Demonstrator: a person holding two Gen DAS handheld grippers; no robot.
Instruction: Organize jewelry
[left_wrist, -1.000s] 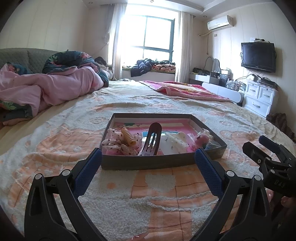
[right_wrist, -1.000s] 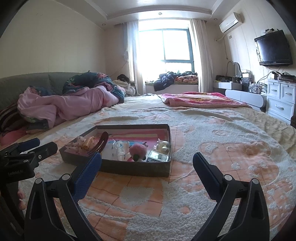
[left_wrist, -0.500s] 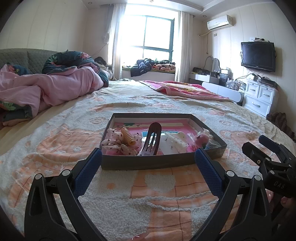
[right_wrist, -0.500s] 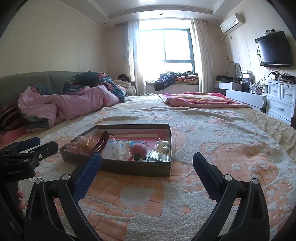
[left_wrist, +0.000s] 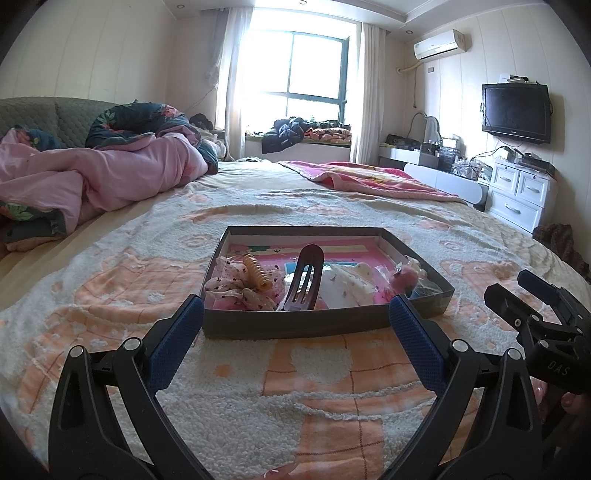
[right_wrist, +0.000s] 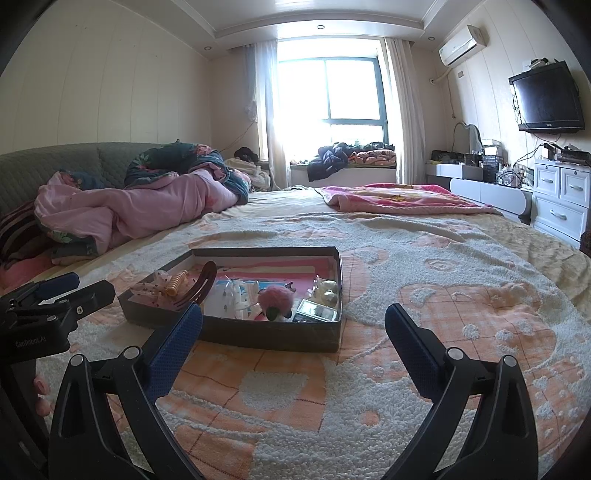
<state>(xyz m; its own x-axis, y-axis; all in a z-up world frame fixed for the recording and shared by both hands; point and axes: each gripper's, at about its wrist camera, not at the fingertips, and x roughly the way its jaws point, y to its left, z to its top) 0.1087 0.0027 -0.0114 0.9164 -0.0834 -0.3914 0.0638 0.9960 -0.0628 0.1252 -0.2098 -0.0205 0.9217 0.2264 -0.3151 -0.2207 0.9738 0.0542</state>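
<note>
While nothing has shifted since a second ago, both grippers, left (left_wrist: 295, 314) and right (right_wrist: 293, 319), hover before the tray (left_wrist: 295, 326) on the bed, fingers wide, empty; sorting hasn't begun.

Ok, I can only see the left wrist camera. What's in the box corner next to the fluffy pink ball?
Observer: In the right wrist view, a small shiny rectangular case lies flat in the near corner of the tray, beside the pink pompom.
Child: Is my other gripper holding something?
Observer: No. The right gripper is open and empty, with its blue pads wide apart over the blanket just short of the tray.
Child: Is the brown clip flat?
Observer: No. Seen from the side, the brown clip arches like a bow, and its top end rises above the tray wall.
</note>
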